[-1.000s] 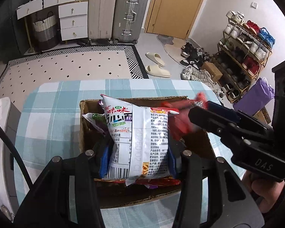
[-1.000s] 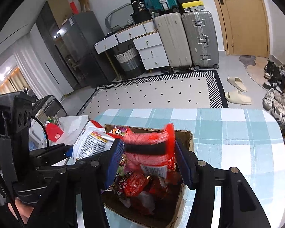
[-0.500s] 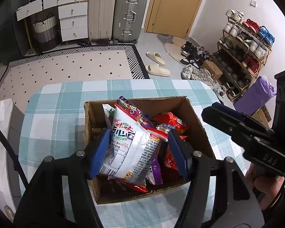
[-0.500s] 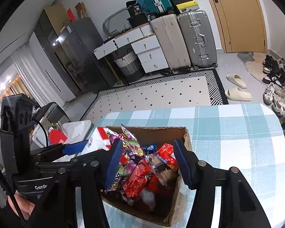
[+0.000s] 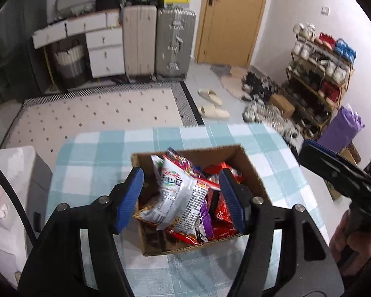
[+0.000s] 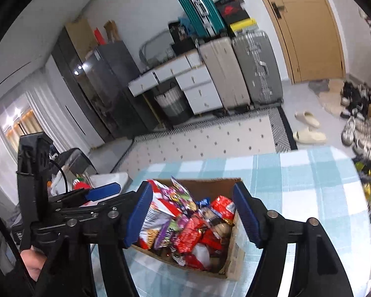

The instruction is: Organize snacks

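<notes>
A cardboard box [image 5: 248,170] full of snack packets stands on the checked tablecloth; it also shows in the right wrist view [image 6: 235,255]. A white and silver chip bag [image 5: 183,200] lies on top of red and purple packets [image 5: 221,212]. My left gripper [image 5: 181,198] is open and empty, raised above the box. My right gripper [image 6: 193,214] is open and empty above the box, with red packets [image 6: 190,235] below it. The right gripper also shows at the right of the left wrist view [image 5: 334,168].
The table [image 5: 91,158] has a blue and white checked cloth. A white bin [image 5: 10,198] stands left of the table. Suitcases [image 5: 158,42], drawers, a rug, slippers and a shoe rack [image 5: 319,74] lie beyond on the floor.
Both grippers opened and let go: the white chip bag and the red packet dropped into the box. Both grippers then rose and drew back from the box.
</notes>
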The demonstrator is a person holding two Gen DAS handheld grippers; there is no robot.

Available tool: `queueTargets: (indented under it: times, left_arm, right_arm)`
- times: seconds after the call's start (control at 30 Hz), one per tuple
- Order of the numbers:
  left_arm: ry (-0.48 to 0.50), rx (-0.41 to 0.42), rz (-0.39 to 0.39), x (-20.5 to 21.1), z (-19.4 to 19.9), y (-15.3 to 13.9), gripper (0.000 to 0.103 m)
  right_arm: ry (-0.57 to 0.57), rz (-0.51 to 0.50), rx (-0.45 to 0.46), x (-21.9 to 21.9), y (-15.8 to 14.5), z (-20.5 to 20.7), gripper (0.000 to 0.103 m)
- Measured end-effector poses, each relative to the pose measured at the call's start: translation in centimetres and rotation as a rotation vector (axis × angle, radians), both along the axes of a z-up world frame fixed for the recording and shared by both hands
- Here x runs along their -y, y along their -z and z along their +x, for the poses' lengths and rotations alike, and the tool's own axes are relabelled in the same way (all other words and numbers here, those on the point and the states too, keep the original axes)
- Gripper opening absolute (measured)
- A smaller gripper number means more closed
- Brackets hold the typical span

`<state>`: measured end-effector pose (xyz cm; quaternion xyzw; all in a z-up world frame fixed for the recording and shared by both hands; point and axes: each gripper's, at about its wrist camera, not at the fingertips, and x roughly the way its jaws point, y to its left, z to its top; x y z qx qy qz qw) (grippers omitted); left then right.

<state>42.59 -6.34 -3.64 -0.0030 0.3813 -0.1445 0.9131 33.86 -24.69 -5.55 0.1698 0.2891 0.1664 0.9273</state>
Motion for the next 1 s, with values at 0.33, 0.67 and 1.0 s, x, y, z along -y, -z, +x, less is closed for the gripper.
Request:
queueTargets:
  times: [0.33, 0.67, 1.0]
  left_arm:
    - [-0.067, 0.197, 0.028, -1.9, -8.4, -6.3, 0.081]
    - [-0.154, 0.329, 0.003, -5.8, -18.8, -7.5, 0.102]
    - [-0.184, 0.382, 0.025, -6.8, -25.2, -3.5, 0.102]
  right_arm:
    - [-0.004, -0.042, 0.157, -0.3, -4.6, -7.1, 0.093]
    - [-0.026, -0.067, 0.275, 0.6, -4.9, -15.7, 0.102]
    - [-0.015, -0.088, 0.331, 1.6, 0.9, -22.3, 0.102]
